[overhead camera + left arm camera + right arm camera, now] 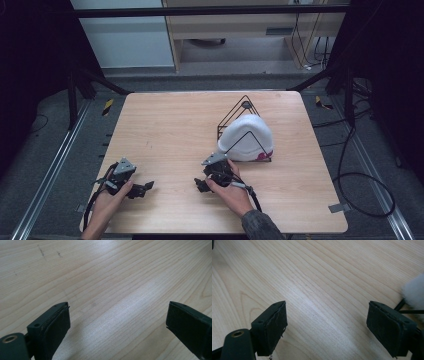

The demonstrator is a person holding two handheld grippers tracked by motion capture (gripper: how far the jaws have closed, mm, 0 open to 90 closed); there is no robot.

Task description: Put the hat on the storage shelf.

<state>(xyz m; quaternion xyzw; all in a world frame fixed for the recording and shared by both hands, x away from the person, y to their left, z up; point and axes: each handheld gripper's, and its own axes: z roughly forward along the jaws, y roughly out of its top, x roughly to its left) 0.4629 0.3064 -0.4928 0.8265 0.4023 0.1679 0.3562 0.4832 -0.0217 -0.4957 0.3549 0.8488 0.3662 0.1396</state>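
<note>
- Jaws, left gripper (117,322): spread wide, nothing between the pads, bare wood grain beneath; in the high view this gripper (142,188) rests low at the near left of the table (170,125), jaws pointing right.
- Jaws, right gripper (327,325): likewise spread wide and empty; in the high view it (202,185) sits near the table's middle front, held by the right hand (231,192), jaws pointing left, away from the helmet.
- White helmet (246,137): dome-shaped, with a pink mark low on its near right side, lodged in a black wire stand (240,112) on the right half of the table, just behind and to the right of the right gripper (apart from it, not touched).
- Step in hand, as judged: a start or rest pose, both grippers idle on the wood, nothing yet reached for.
- Next move, as judged: the right gripper would need to turn toward the helmet and approach its rim or the stand's wire with the jaws kept wide; the left gripper is well apart and would have to cross the table to help.
- View differences: the high view gives the whole layout, stand and helmet together; the right gripper view catches a blurred white edge of the helmet (415,291) and a wire of the stand (409,311) at its right margin; the left gripper view offers faint dark scuffs (41,251) on the wood.
</note>
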